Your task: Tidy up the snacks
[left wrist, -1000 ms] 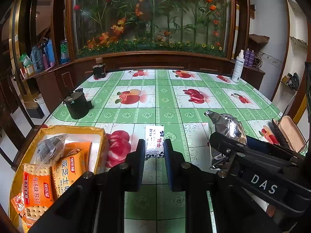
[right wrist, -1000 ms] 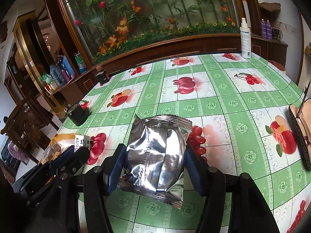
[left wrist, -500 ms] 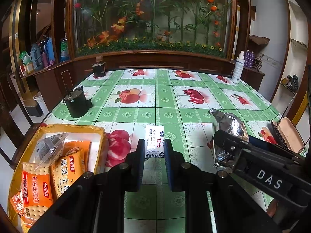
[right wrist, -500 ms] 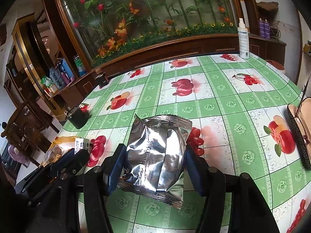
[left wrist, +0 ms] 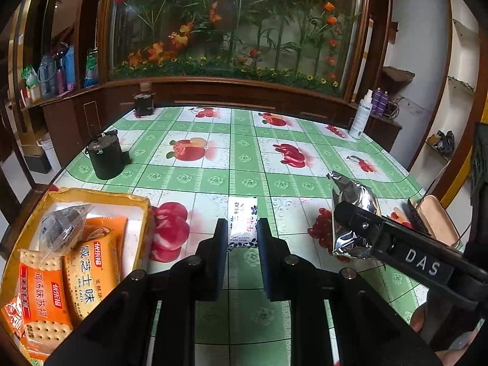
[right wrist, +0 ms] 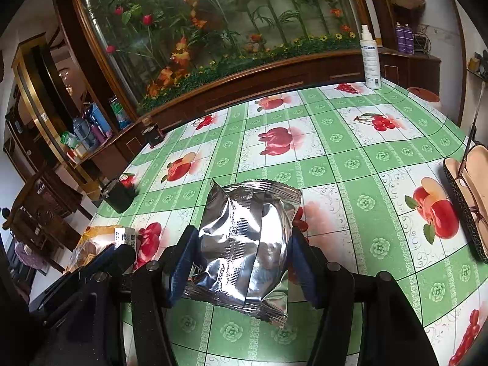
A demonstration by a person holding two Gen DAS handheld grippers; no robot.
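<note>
My left gripper (left wrist: 242, 238) is shut on a small white packet (left wrist: 242, 224) with blue print, held above the green fruit-patterned tablecloth (left wrist: 213, 180). To its left sits a yellow tray (left wrist: 100, 196) holding orange cracker packs (left wrist: 91, 277) and a clear wrapped snack (left wrist: 61, 228). My right gripper (right wrist: 241, 262) is shut on a silver foil bag (right wrist: 247, 238), its pads pressing both sides. In the left wrist view that silver foil bag (left wrist: 353, 201) and the right gripper (left wrist: 357, 219) show at the right. The right wrist view catches the left gripper (right wrist: 122, 248) with the white packet (right wrist: 125, 238) at lower left.
A black pot (left wrist: 105, 158) stands at the table's left edge and a smaller dark jar (left wrist: 143, 103) at the far edge. A white spray bottle (right wrist: 369, 58) stands at the far right corner. An open glasses case (right wrist: 469, 204) lies at the right edge.
The right gripper with the silver bag has drifted slightly to the right and further from the left gripper in the left wrist view. Both grips are unchanged.
</note>
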